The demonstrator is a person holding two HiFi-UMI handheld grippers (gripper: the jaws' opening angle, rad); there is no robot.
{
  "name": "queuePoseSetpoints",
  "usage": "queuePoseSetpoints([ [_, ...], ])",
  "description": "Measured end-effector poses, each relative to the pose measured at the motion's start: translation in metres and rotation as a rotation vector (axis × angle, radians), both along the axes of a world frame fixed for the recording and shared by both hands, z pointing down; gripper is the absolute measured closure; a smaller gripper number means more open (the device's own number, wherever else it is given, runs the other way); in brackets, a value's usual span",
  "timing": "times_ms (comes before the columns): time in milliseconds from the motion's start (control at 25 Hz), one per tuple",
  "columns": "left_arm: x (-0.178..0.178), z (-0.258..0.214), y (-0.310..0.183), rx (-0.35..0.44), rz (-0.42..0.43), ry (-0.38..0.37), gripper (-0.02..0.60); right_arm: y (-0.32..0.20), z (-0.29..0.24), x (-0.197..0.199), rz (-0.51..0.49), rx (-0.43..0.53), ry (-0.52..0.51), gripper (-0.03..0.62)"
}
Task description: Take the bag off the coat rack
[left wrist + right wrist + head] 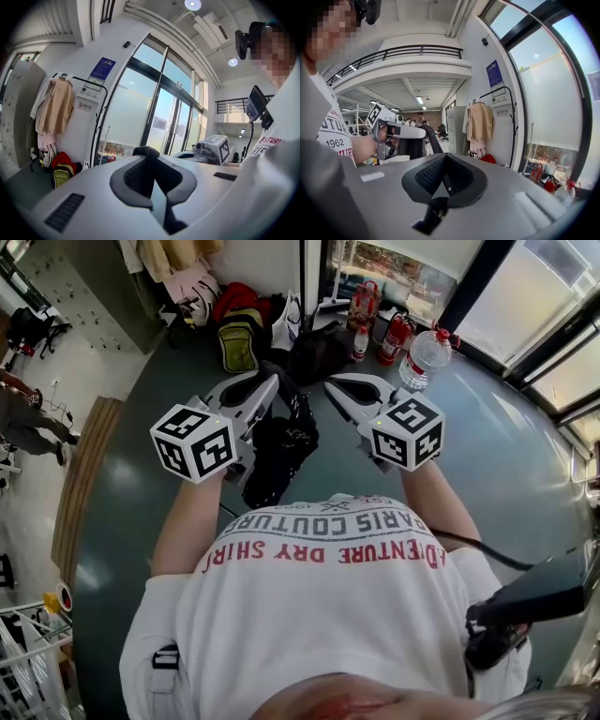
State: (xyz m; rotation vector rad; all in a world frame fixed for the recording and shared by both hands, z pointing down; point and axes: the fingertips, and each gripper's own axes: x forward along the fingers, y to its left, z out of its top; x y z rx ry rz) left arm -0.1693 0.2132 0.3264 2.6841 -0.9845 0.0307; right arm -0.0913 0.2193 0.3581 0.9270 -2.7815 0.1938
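Black cloth bag, matt and rough-looking, left hand-held gripper in smooth matt grey plastic with finely ribbed black pads, glossy smooth grey-green floor, soft beige cloth coat at left, clear glossy plastic bottle at upper right

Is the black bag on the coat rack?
No, the black bag hangs by its strap from the left gripper.

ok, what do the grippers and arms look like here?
Both alike: left gripper and right gripper have light grey shells, dark grey ribbed jaws, and each a white cube of black square markers. Bare forearms; white short-sleeved T-shirt with red and dark lettering. Black cable by the right arm.
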Motion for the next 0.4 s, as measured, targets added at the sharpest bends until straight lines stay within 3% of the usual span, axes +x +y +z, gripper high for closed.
queuePoseSetpoints([
  [400, -0.0034, 0.0108, -0.0043, -0.035, 0.006, 0.007, 0.571, -0.0050, 0.0044, -0.0063, -0.007, -0.007, 0.001, 0.594],
])
